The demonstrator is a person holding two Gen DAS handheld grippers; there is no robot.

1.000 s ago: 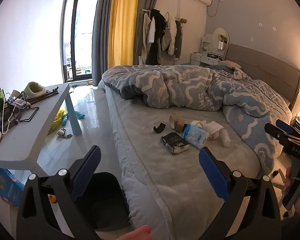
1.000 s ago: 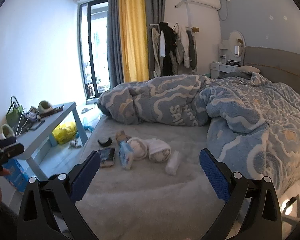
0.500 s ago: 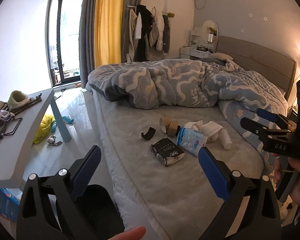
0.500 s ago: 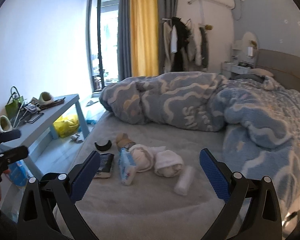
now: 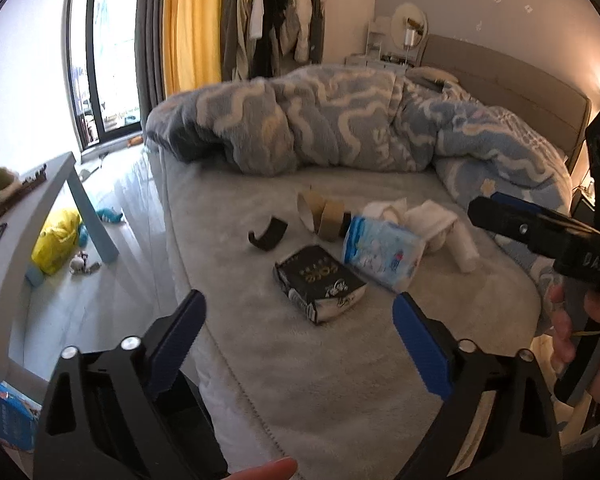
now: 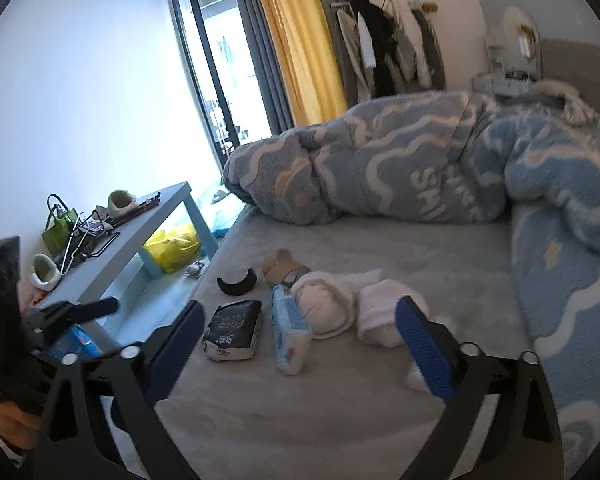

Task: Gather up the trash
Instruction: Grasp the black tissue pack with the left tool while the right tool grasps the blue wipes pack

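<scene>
Both grippers hang above the near edge of the bed (image 5: 308, 392), and neither grips anything. The left gripper (image 5: 298, 326) has its blue-padded fingers spread wide, and the black packet (image 5: 320, 280) lies on the grey sheet just beyond the gap between them. The right gripper (image 6: 296, 332) is likewise spread wide, its fingers framing most of the litter. The trash sits in a loose cluster in the middle of the bare sheet, short of the rumpled blue quilt (image 5: 340, 120): a curved black strip (image 5: 268, 233) farthest left, cardboard tape rolls (image 5: 320, 216) behind it, the black packet nearest, a blue-and-white tissue pack (image 6: 290, 330) just beside the packet, and crumpled white wads (image 6: 328, 312) to the right of that. A small white roll (image 5: 464, 246) lies at the right end, though in the right wrist view it is mostly hidden by a finger. A grey side table (image 6: 140, 240) stands left of the bed with a green bag (image 6: 58, 232) on it, and a yellow bag (image 5: 56, 240) lies on the floor beneath.
</scene>
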